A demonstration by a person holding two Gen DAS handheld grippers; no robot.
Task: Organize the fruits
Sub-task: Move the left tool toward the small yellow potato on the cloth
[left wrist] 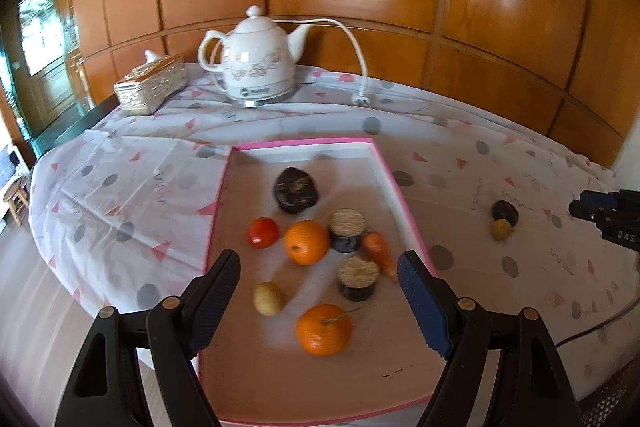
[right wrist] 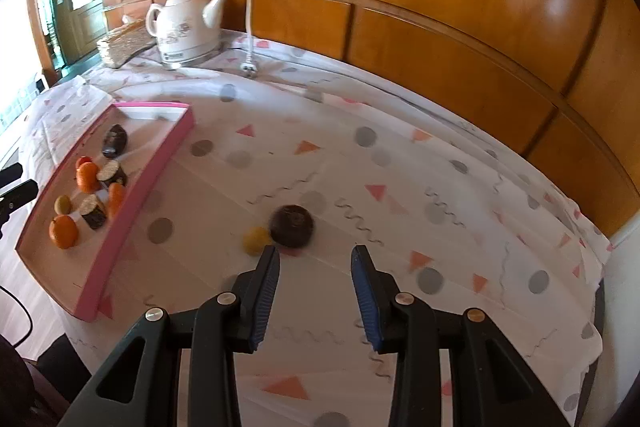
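Most fruits already sit gathered in the pink tray (left wrist: 394,183), directly below and ahead of the left gripper (left wrist: 320,291), which tilts down over it with jaws wide and nothing held. Two stragglers remain on the desk (right wrist: 400,227): a dark round fruit (right wrist: 292,225) touching a small yellow fruit (right wrist: 255,239), just ahead of the right gripper (right wrist: 316,291), angled down, jaws apart, released.

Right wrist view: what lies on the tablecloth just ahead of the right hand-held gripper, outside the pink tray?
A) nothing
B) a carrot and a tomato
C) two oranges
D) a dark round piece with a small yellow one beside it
D: the dark round piece and the small yellow one lie together on the cloth, apart from the pink tray.
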